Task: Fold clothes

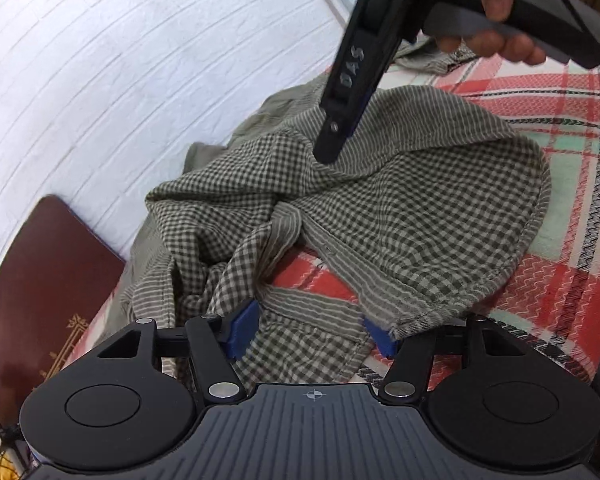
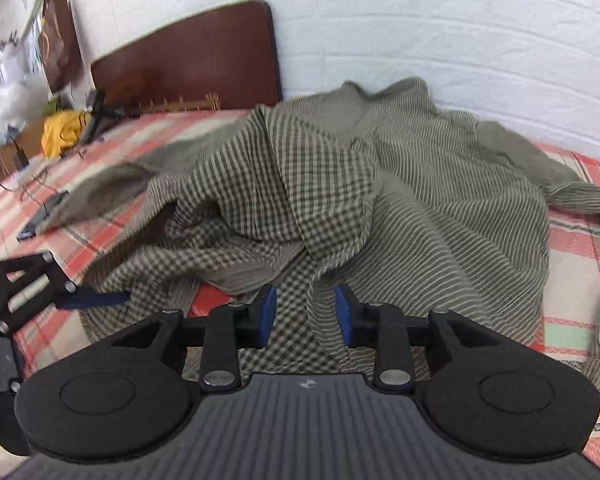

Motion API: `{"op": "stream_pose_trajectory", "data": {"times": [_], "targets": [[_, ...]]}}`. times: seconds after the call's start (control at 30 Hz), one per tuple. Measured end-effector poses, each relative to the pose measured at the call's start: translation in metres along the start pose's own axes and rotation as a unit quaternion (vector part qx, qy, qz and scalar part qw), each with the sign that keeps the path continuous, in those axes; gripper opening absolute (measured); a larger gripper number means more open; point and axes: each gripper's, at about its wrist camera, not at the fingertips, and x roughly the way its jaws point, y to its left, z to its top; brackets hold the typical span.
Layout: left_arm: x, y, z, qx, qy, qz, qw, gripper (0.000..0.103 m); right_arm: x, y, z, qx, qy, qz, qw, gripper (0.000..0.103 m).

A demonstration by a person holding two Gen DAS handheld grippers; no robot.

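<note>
A crumpled shirt (image 1: pixel 400 216) in olive-and-cream check, striped on its other side, lies spread on a red plaid blanket (image 1: pixel 560 288). My left gripper (image 1: pixel 311 334) is open low over the shirt's near hem, and cloth lies between its blue pads (image 1: pixel 242 332) without being pinched. My right gripper (image 1: pixel 332 148), held by a hand (image 1: pixel 500 4), points down onto the shirt's far part. In the right wrist view this gripper (image 2: pixel 306 312) is open, with a raised fold of the shirt (image 2: pixel 340 200) standing loose between its pads. The left gripper's blue pad (image 2: pixel 96 300) shows at the left edge.
A white brick wall (image 2: pixel 420 20) runs along the far side of the bed, with a brown headboard (image 2: pixel 188 52) at one end. A dark phone (image 2: pixel 40 216) lies on the blanket (image 2: pixel 572 248) near a sleeve. Yellow cloth (image 2: pixel 62 130), a small tripod and boxes sit beyond the bed.
</note>
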Motion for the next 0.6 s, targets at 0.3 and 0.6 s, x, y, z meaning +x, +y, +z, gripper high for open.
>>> {"op": "stream_pose_trajectory", "data": {"times": [0.3,0.6], "targets": [[0.008,0.024,-0.017,-0.092,-0.010,-0.068,0.9933,0.012,0.033,-0.004,-0.007,0.002,0.038,-0.016,0.999,0.032],[-0.004,0.036,-0.021,-0.128,-0.006,-0.085,0.9881,0.000,-0.002,-0.014,-0.009,0.022,0.011,-0.028,0.999,0.009]]}}
